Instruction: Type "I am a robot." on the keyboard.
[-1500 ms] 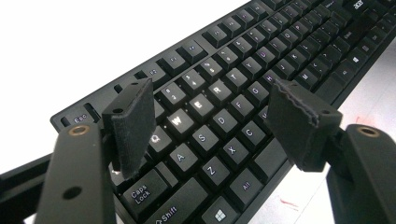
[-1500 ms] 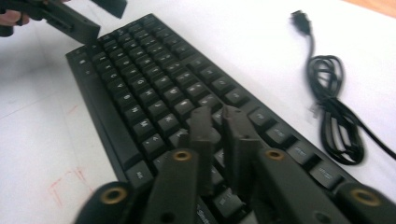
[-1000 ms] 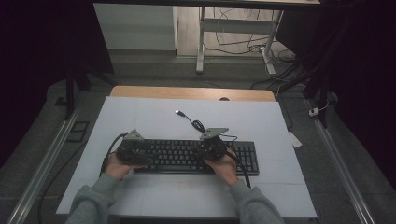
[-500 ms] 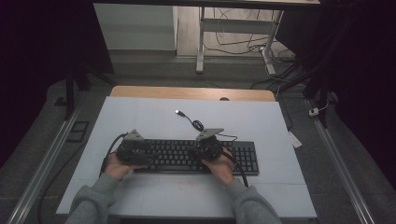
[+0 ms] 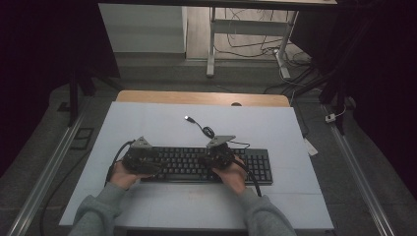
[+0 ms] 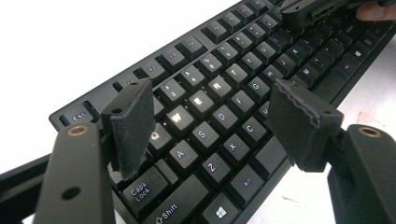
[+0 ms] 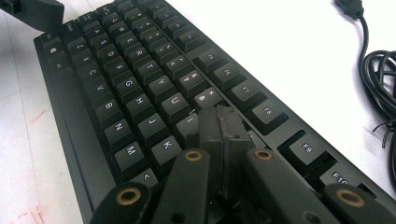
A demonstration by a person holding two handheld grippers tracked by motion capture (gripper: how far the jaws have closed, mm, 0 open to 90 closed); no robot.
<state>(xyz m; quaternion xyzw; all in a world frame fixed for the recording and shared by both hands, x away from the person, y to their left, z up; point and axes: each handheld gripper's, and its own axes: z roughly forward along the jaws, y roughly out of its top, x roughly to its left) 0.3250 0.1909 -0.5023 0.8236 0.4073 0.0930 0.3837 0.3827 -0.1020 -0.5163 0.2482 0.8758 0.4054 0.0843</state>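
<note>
Both grippers over the black keyboard point(image 5: 196, 165); risk is a stray or double key press.

The keyboard lies flat on the white table point(image 5: 162, 123), its cable point(image 7: 378, 70) coiled behind it with the USB plug point(image 5: 187, 118) loose. Your left gripper point(image 6: 210, 116) has its jaws spread wide over the Q-W-E-R block, one pad point(image 6: 128, 126) low near Caps Lock point(image 6: 142, 189); tilt or drop it and that pad could catch a keycap edge or push the board sideways. Your right gripper point(image 7: 219, 135) has its jaws pressed together into one blunt tip near the I, O and K keys; whether it touches a key I cannot tell. That tip looks wider than a keycap, so coming down off-centre probably presses two neighbours together.
</note>
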